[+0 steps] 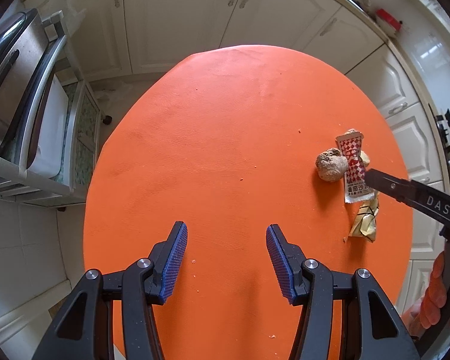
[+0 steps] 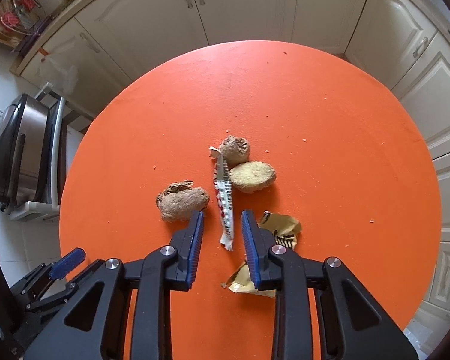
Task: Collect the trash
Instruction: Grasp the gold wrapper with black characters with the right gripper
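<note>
Left claw (image 1: 226, 234) gapes over orange table (image 1: 225, 150); ketchup sachet (image 1: 354, 168) lies right.

Cream cabinets (image 1: 180, 15); pale tiled floor (image 1: 21, 240)

Table (image 2: 315, 105): matt orange, faintly leathery grain. Sachet (image 2: 225, 207) at 12 o'clock of the pads (image 2: 249, 240): glossy printed plastic. Wrapper (image 2: 285, 225): crinkled gold foil. Pads: ribbed blue rubber.

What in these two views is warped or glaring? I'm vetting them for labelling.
Left wrist view: the orange table bulges into an oval, cabinets curve, and glare whitens the tiles at far right. Right wrist view: same fisheye bend, soft daylight, faint shadows under the brown lumps; the sauce packet stays sharp.
</note>
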Tool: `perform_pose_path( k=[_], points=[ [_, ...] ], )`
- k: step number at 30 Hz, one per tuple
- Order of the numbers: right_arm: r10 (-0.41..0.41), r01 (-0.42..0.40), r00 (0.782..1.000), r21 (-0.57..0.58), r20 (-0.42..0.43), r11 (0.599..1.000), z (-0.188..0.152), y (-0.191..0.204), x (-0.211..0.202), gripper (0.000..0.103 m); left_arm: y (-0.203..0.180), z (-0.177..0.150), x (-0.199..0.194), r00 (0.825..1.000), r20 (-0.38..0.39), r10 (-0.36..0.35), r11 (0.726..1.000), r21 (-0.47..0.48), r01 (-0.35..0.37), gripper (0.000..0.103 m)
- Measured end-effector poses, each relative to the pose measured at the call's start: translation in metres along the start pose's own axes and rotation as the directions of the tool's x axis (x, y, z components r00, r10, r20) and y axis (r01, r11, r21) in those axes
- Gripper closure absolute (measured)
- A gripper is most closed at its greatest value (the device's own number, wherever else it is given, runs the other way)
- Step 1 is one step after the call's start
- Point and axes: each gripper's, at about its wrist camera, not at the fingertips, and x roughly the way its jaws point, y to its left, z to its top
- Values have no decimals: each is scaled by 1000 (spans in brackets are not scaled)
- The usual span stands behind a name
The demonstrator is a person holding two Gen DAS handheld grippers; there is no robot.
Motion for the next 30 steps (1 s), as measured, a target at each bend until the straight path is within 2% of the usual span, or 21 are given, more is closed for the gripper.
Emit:
perform_pose_path(
  k=[2, 4, 11, 14, 17, 18, 19, 21, 26, 28, 30],
  points=[
    [3, -4, 999, 34, 34, 999, -7, -12, -11, 76, 0, 5, 1, 1000, 2, -2, 1000, 0, 2, 52],
    [-35, 32, 998, 51, 60, 998, -14, -21, -18, 76, 0, 9, 3, 1000, 4, 2, 1000, -2, -2, 52],
    [-98, 98, 995, 40, 2, 994, -24, -29, 3, 74, -16, 13, 11, 1000, -12, -20, 1000, 21, 20, 52],
    [-144, 144, 989, 6, 33, 990, -25, -25, 4, 73, -25, 14, 16, 999, -30, -24, 999, 41, 25, 52],
    [-153, 154, 987, -12, 44, 988, -26, -27, 4, 73, -35, 14, 21, 998, -45, -33, 998, 50, 36, 52],
    [-152, 153, 987, -11, 45, 988, -26, -28, 5, 67, -39, 16, 22, 998, -46, -34, 998, 52, 36, 52],
    [-163, 163, 986, -10, 45, 986, -25, -30, 5, 58, -43, 17, 22, 998, -46, -34, 998, 58, 37, 52],
    [-184, 183, 982, 15, 46, 983, -24, -34, 8, 47, -52, 17, 20, 999, -40, -36, 997, 69, 39, 52],
    [-119, 116, 992, 78, 31, 990, -20, -50, 13, 47, -68, 18, 15, 999, -19, -32, 996, 82, 34, 52],
    [-101, 98, 994, 71, 40, 993, -22, -52, 12, 54, -73, 18, 16, 999, -21, -30, 995, 92, 32, 52],
    [-82, 79, 996, 53, 42, 995, -28, -55, 11, 55, -77, 17, 17, 999, -24, -31, 995, 96, 33, 52]
  ],
)
